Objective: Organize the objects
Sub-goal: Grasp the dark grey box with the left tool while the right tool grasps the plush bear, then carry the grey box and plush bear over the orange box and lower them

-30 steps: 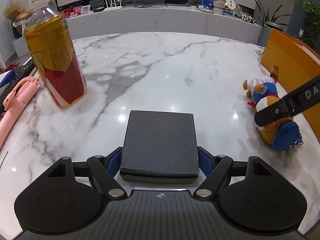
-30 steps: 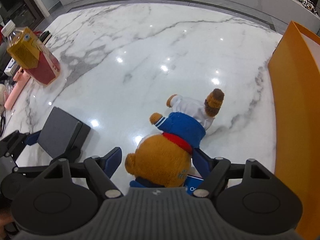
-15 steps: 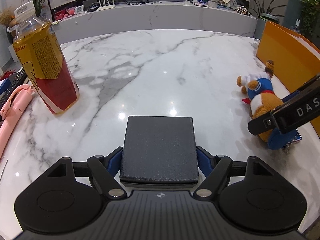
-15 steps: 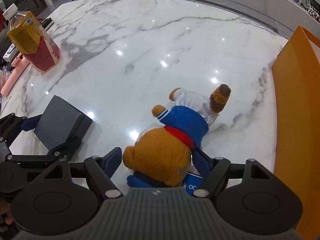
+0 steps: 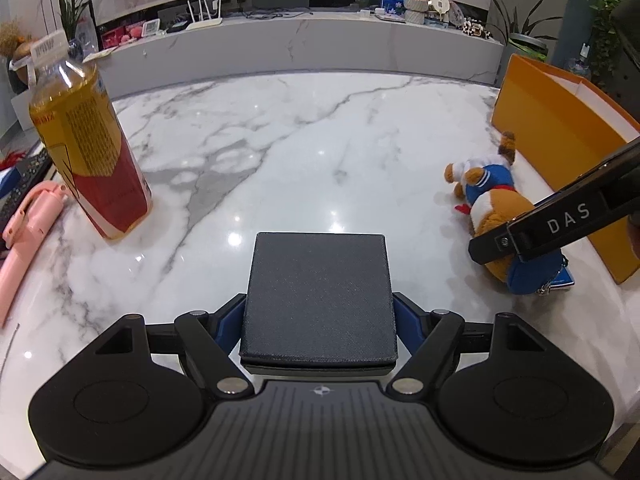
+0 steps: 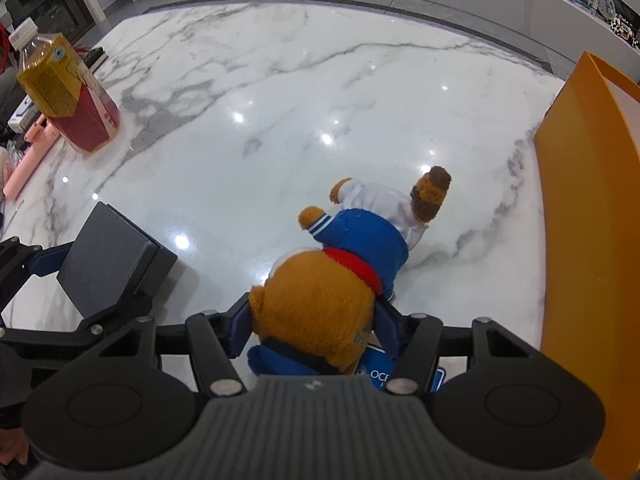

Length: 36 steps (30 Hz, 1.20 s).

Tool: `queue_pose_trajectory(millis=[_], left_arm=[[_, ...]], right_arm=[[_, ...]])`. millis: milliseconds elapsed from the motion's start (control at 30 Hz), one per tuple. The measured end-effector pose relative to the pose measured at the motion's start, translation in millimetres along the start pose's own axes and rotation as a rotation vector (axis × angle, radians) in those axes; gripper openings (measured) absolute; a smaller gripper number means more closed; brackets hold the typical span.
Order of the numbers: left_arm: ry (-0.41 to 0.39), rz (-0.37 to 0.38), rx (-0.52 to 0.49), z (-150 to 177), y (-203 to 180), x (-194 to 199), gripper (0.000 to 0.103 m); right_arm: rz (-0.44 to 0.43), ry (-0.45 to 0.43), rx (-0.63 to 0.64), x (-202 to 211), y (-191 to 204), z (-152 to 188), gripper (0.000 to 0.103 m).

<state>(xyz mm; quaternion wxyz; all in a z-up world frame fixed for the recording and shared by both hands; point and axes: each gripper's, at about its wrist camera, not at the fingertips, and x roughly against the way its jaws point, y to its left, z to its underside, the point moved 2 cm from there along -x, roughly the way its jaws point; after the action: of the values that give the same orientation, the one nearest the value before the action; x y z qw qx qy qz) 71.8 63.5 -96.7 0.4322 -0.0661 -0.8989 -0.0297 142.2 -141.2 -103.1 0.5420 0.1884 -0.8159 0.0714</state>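
— Two items logged: dark box (image 5: 318, 294) clenched in left tool (image 5: 318, 320); plush bear (image 6: 320, 304), beside the orange bin (image 6: 592, 240), newly squeezed by right tool (image 6: 314, 320).

— Change?

— Right tool's fingers had narrowed on it; lift into bin seemed due.

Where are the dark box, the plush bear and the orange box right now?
dark box (image 5: 318, 292), left wrist view, middle of its lid.
plush bear (image 6: 316, 312), right wrist view, back of its brown head.
orange box (image 6: 588, 248), right wrist view, its outer side wall.
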Motion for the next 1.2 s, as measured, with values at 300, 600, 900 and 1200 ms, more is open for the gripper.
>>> queue_pose_trajectory(millis=[300, 600, 900, 1200], left_arm=[[-0.027, -0.018, -0.033, -9, -8, 15, 0.088], [-0.049, -0.015, -0.084, -16, -23, 27, 0.088], [-0.063, 0.050, -0.146, -28, -49, 37, 0.088], [-0.137, 0.102, -0.199, -76, -82, 46, 0.088]], right_arm=[[-0.049, -0.056, -0.041, 18, -4, 1, 0.063], [-0.088, -0.134, -0.154, 44, -32, 11, 0.063], [-0.119, -0.187, -0.187, 66, -44, 11, 0.063], [-0.150, -0.221, -0.199, 98, -75, 19, 0.063]])
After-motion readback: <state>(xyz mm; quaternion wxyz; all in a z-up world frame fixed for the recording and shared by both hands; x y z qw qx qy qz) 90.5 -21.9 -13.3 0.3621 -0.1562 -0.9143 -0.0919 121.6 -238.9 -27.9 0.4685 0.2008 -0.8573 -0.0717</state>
